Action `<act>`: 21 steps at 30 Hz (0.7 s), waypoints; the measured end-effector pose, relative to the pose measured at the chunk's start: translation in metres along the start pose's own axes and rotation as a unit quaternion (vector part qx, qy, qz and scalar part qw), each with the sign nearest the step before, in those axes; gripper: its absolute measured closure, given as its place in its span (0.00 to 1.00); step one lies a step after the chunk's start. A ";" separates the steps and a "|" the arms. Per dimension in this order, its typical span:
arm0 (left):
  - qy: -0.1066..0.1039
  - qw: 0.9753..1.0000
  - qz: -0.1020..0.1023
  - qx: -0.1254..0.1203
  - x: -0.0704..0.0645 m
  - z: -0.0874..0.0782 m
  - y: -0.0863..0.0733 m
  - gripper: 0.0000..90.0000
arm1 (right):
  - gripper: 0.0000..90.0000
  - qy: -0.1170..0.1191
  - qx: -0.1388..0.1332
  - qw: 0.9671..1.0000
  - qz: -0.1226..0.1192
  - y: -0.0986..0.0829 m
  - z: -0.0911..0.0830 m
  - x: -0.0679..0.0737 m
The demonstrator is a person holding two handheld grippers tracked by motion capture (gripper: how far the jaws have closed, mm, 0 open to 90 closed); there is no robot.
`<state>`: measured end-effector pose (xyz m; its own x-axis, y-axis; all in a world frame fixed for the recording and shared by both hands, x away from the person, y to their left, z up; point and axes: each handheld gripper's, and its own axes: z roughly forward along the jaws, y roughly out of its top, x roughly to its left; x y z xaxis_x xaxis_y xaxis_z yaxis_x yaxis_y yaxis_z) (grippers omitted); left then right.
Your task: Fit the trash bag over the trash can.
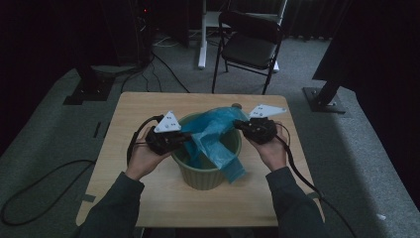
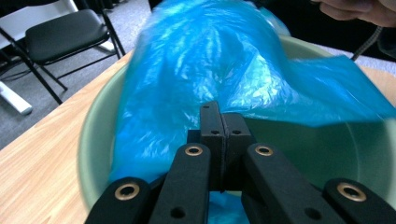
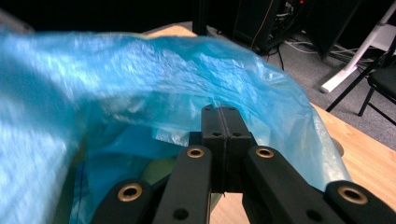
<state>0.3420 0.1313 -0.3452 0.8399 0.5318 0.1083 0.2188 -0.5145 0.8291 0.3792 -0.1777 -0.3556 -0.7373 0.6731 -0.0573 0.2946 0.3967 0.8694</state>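
Observation:
A pale green round bin (image 1: 205, 174) stands in the middle of the wooden table (image 1: 143, 106). A blue plastic bag (image 1: 214, 133) hangs across its mouth, with one flap falling over the front rim. My left gripper (image 1: 186, 137) is at the bin's left rim, and my right gripper (image 1: 237, 124) is at the right rim. The bag stretches between them. In the left gripper view the jaws (image 2: 223, 114) are pressed together at the bag (image 2: 205, 60) above the bin's rim (image 2: 93, 140). In the right gripper view the jaws (image 3: 223, 116) are likewise closed at the bag's edge (image 3: 163, 70).
A black folding chair (image 1: 250, 45) stands on the carpet beyond the table, next to a white desk leg (image 1: 202, 34). Cables (image 1: 163, 74) run over the floor at the left. Dark stand bases sit at both far corners. A small round object (image 1: 236, 105) lies at the table's far edge.

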 end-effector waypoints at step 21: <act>0.006 0.999 -0.032 -0.002 0.016 -0.014 -0.023 0.77 | 1.00 0.006 0.015 1.000 -0.018 -0.004 -0.004 0.005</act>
<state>0.3440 0.1608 -0.3547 0.8186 0.5710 0.0621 0.2694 -0.4774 0.8364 0.3722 -0.1781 -0.3572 -0.7549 0.6506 -0.0824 0.2854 0.4390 0.8520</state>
